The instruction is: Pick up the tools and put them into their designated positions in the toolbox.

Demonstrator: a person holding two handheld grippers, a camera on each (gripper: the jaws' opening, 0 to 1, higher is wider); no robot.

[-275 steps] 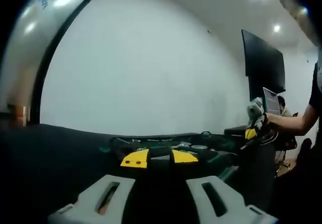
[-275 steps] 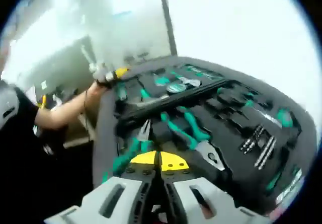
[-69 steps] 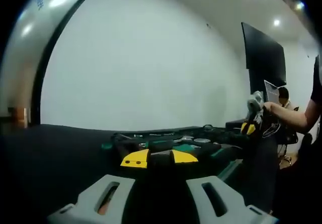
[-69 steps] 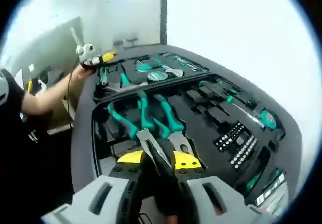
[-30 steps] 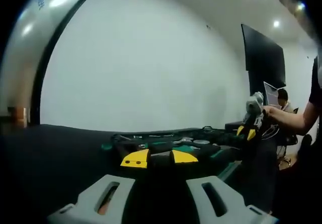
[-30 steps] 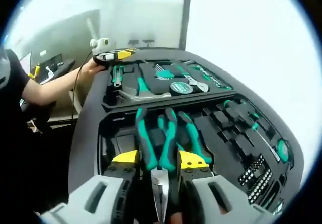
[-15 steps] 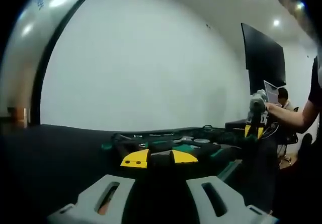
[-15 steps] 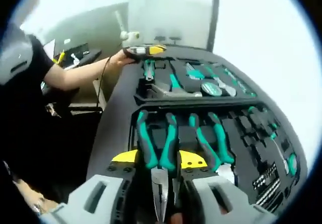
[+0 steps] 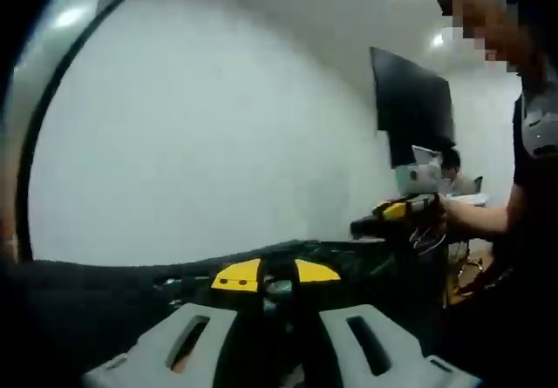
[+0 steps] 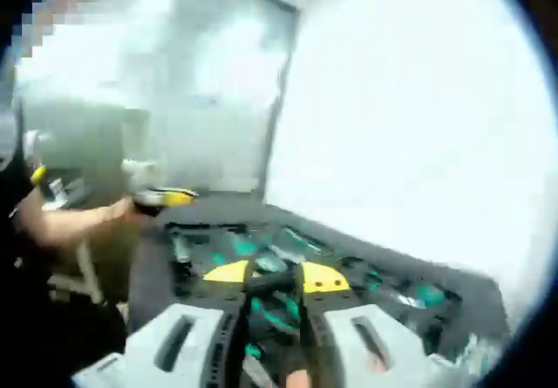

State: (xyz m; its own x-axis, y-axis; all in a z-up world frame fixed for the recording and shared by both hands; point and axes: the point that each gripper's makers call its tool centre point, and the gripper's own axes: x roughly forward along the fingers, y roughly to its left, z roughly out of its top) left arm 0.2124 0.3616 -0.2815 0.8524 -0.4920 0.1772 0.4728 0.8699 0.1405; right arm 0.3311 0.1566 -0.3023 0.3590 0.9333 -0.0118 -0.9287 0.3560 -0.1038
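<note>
Teal-handled pliers [image 10: 266, 314] logged between the jaws of the right gripper [image 10: 275, 275], which looked closed narrow on the tool. Too blurred to fix the exact hold point. Carried above the near side of the toolbox [image 10: 410, 296], not yet seated in any recess.

Judged stiff steel under rubbery sleeves: fairly heavy for a hand tool, nose-heavy, no give, little risk of breakage. Judged best taken across the sleeved handles close to the pivot, for grip on the rubber and for balance. Expected slickness on the bare metal nose, and swing or twist in the jaws if taken far out on the handles.

Found the left gripper [image 9: 277, 275] low beside one end of the toolbox, jaws a little apart, nothing between them. Noted it again in the right gripper view, beyond the far-left corner of the toolbox, at the end of the person's forearm [image 10: 70, 218].

Made out other teal tools as blurs across the black interior of the toolbox, near the pliers. Judged side room there tight, with a straight-down entry safest and a snag on a neighbouring tool or the toolbox's raised rim the likely trouble. Plenty of open air above the toolbox. White wall [image 10: 410, 126] well apart behind the toolbox. Forearm off the left end of the toolbox, apparently out of the way.
</note>
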